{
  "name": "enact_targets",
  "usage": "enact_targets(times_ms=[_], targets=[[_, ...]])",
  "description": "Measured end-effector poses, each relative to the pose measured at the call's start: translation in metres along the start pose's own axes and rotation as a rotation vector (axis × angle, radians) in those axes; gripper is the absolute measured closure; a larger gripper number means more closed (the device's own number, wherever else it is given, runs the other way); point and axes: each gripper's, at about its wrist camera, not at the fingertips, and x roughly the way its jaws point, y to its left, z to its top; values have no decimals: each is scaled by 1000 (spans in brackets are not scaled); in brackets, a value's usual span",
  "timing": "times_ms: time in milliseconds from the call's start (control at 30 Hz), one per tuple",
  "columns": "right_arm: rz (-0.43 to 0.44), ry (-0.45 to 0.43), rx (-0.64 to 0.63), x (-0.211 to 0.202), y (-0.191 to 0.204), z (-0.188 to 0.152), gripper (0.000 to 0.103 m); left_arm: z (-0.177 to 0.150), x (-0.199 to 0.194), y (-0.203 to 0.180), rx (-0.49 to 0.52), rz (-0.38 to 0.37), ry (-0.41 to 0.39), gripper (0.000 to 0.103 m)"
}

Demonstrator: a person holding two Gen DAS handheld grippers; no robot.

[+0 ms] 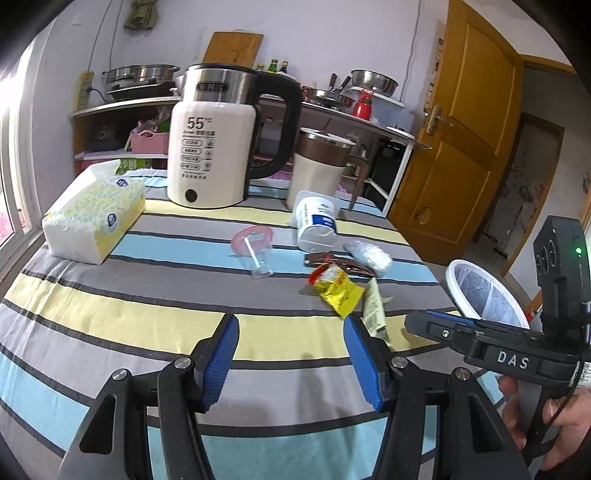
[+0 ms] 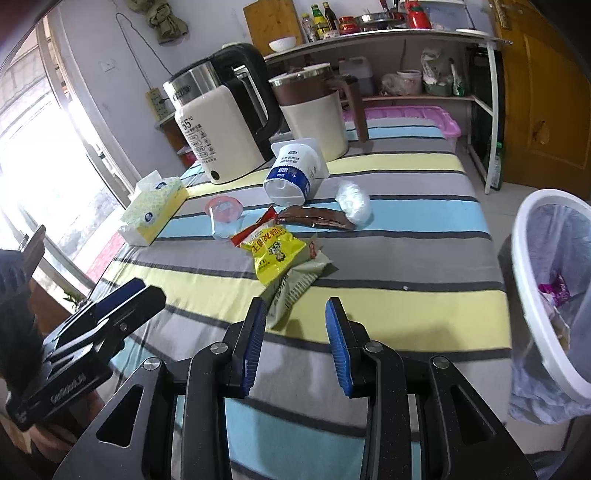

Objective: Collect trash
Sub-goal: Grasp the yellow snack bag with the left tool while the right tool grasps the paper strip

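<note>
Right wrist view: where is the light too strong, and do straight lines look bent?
Right wrist view: the window at left is blown out white, and the table stripes curve from fisheye distortion. Left wrist view: window glare too, and the door edge bows.

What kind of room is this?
Probably a home kitchen or dining corner: steel pots and pans sit on a shelf by the wall, sauce bottles stand beside a wooden cutting board, and a cream electric kettle stands on the striped tablecloth.
</note>
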Motion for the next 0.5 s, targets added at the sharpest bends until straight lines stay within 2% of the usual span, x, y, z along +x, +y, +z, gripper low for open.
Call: enact_targets(times_ms=[300, 500], targets=[[-6, 42, 18, 33, 7, 10, 67, 3, 10, 17, -28, 13, 8, 44], [-55, 71, 14, 44, 3, 10, 69, 8, 20, 15, -30, -6, 19, 44]])
